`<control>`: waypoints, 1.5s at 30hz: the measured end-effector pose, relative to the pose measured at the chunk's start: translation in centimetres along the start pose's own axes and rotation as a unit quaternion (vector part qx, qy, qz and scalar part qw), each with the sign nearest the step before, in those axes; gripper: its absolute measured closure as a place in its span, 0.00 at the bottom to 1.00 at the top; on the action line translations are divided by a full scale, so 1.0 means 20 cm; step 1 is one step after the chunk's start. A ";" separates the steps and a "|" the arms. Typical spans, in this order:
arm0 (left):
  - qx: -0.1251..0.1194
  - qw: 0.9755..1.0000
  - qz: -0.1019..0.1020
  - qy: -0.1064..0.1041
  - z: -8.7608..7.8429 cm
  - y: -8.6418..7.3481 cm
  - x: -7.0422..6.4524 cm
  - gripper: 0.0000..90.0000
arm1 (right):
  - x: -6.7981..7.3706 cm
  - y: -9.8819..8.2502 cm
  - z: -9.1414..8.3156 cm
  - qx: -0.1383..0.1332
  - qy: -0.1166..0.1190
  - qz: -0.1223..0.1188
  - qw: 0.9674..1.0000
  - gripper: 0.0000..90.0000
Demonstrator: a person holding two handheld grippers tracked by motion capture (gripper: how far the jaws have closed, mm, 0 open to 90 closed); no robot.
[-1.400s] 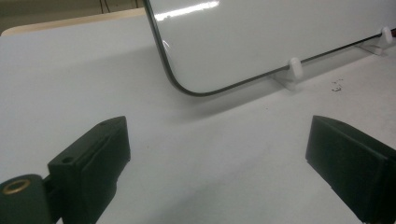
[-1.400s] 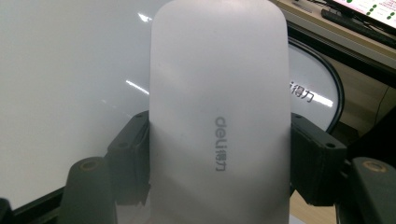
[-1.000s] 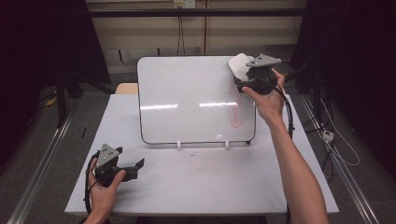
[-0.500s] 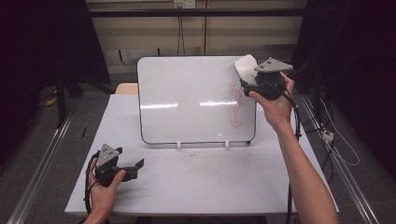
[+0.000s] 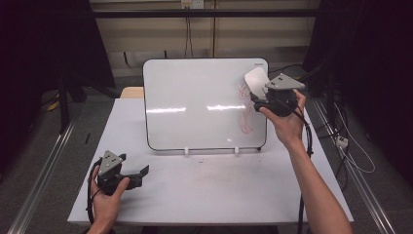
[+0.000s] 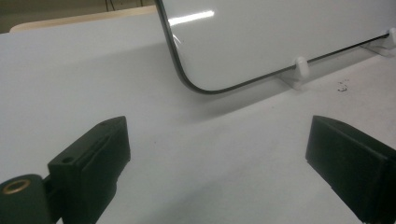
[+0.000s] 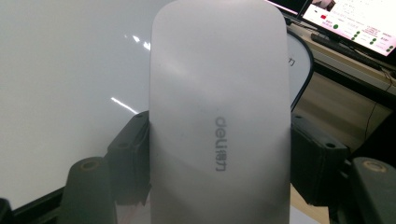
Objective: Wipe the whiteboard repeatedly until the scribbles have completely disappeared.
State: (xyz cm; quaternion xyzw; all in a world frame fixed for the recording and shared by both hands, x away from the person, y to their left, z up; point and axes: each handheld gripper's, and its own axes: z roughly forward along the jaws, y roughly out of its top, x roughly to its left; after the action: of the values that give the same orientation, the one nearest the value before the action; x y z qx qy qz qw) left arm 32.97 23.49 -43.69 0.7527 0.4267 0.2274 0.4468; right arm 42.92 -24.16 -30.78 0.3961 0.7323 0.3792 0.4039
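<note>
- White plastic eraser (image 7: 218,116), printed with a "deli" mark, sits clamped between the two black jaws of the right gripper (image 5: 265,92), pressed flat against the upper right part of the whiteboard (image 5: 195,97).
- Red marker scribbles (image 5: 246,109) run down the board's right side, just below the eraser (image 5: 255,78) in the high view.
- Propped upright on two small white clips (image 5: 186,151) at its lower edge, the whiteboard stands at the far half of the white table (image 5: 204,195), leaning slightly back.
- At the table's near left corner, the left gripper (image 5: 139,173) rests low over the surface in the person's left hand (image 5: 104,195); its jaws stand wide apart with nothing between them.
- From the left gripper view, the board's rounded lower corner (image 6: 187,84) and one clip (image 6: 301,67) lie ahead of the spread jaws, well apart from them.
- Behind the eraser in the right gripper view, a lit monitor (image 7: 355,23) stands on a desk beyond the board's edge.
- Overhead light glints in a bright streak across the middle of the glossy board.
</note>
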 end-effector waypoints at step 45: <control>0.004 1.000 0.001 -0.009 0.01 0.00 0.01 0.07 | 0.07 0.01 0.26 0.030 -0.051 -0.041 0.997 0.35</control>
State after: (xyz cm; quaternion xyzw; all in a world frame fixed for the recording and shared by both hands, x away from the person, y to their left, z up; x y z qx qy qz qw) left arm 33.19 23.48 -43.88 0.7570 0.4228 0.2190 0.4475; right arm 47.18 -21.65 -32.97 0.3963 0.7376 0.3194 0.4438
